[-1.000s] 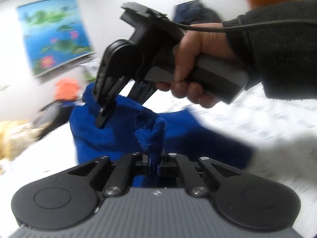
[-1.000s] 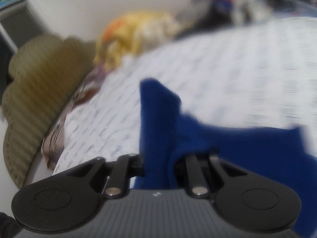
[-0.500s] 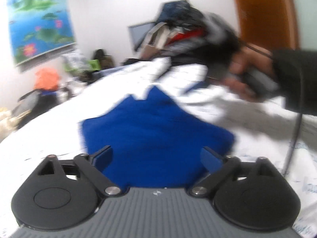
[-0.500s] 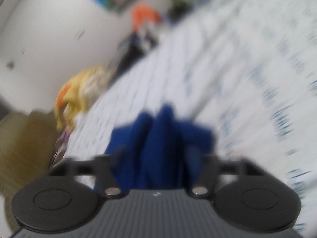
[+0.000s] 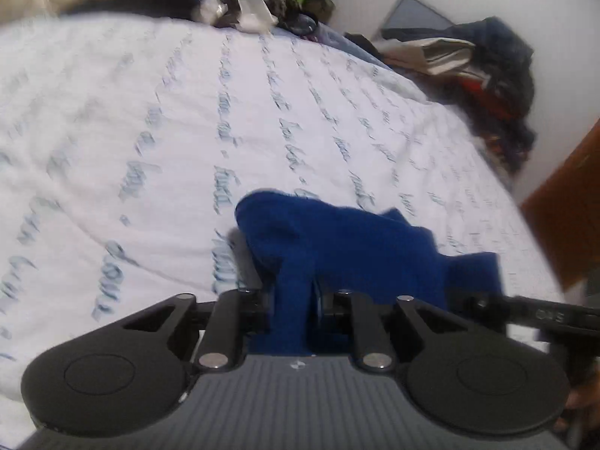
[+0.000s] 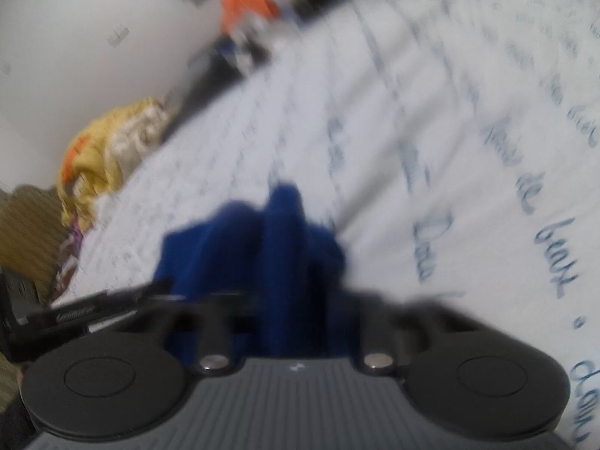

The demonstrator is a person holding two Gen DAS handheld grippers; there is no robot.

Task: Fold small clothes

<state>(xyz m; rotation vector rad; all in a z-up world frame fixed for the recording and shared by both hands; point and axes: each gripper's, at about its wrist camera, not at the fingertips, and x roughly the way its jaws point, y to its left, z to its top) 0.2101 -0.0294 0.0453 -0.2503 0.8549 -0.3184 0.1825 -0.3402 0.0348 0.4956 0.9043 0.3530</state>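
Observation:
A small blue garment (image 5: 337, 236) lies bunched on the white bed sheet with blue script (image 5: 150, 131). My left gripper (image 5: 292, 303) is closing, and a fold of the blue cloth stands pinched between its fingers. In the right wrist view, which is blurred, the same blue garment (image 6: 270, 232) runs up between the fingers of my right gripper (image 6: 292, 311), whose jaws are also closing on it. Each gripper's black tip shows at the edge of the other's view, so the two hold the cloth close together.
The sheet (image 6: 450, 112) stretches wide beyond the garment. A heap of dark clothes and papers (image 5: 468, 63) and a wooden door (image 5: 562, 217) are at the far right. Yellow cloth (image 6: 105, 142), an orange thing (image 6: 247, 3) and an olive cushion (image 6: 26, 225) line the bed's other side.
One second ago both grippers held the garment lifted. Half a second ago both stood open over it lying on the sheet. Now both have closed on raised folds, and the left view has swung round.

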